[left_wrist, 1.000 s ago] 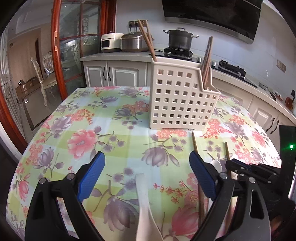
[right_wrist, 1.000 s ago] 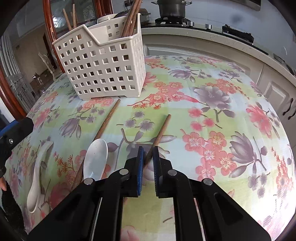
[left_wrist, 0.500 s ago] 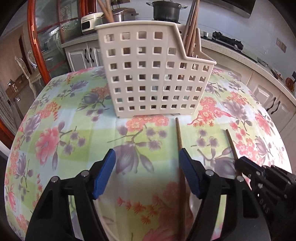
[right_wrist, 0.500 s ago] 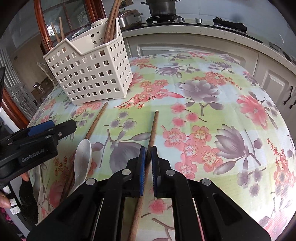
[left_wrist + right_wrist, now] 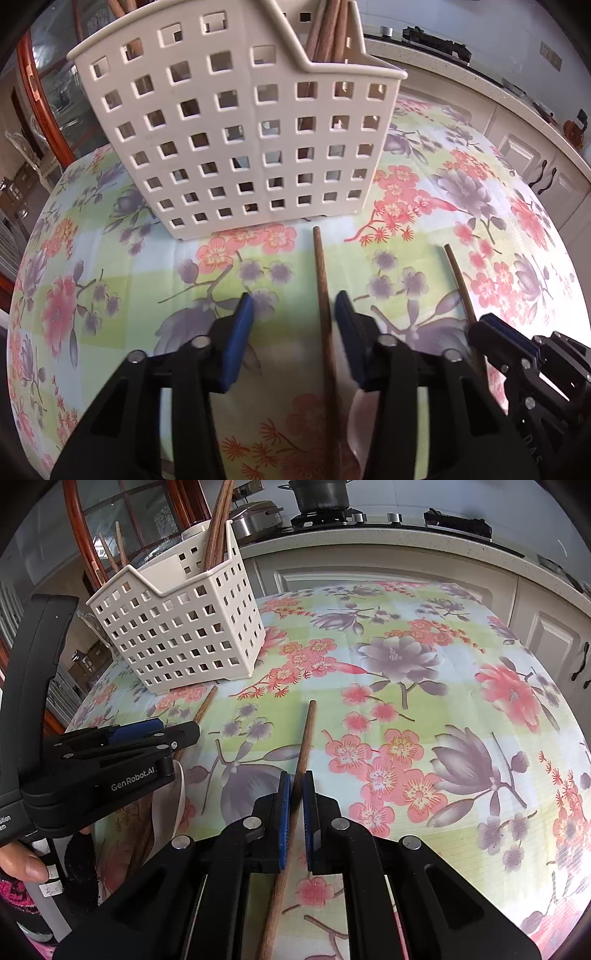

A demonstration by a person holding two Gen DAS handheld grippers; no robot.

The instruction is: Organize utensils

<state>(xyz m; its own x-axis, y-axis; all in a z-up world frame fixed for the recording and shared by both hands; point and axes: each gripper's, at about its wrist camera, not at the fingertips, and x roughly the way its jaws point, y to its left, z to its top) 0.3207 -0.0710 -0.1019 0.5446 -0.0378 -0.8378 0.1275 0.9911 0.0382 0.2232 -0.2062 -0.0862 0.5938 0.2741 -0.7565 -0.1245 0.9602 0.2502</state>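
A white perforated basket (image 5: 240, 129) with several wooden chopsticks in it stands on the floral tablecloth (image 5: 110, 277). One loose chopstick (image 5: 323, 295) lies between the closing jaws of my left gripper (image 5: 293, 321), nearer the right pad; the pads do not press it. A white spoon (image 5: 356, 406) lies partly under the right finger. My right gripper (image 5: 296, 805) is shut on a second chopstick (image 5: 306, 738), which points toward the basket (image 5: 177, 627). In the right wrist view my left gripper (image 5: 177, 736) is side-on over the first chopstick (image 5: 205, 709) and the spoon (image 5: 181, 797).
A kitchen counter (image 5: 369, 535) with a pot (image 5: 321, 494) and a cooker runs behind the table. White cabinets (image 5: 546, 638) stand at the right. A person's hand (image 5: 22, 864) holds the left gripper's handle at the table's near-left edge.
My left gripper has moved forward toward the basket and rightward over a chopstick, and its jaws have narrowed a lot. The right gripper has stayed shut on its chopstick.
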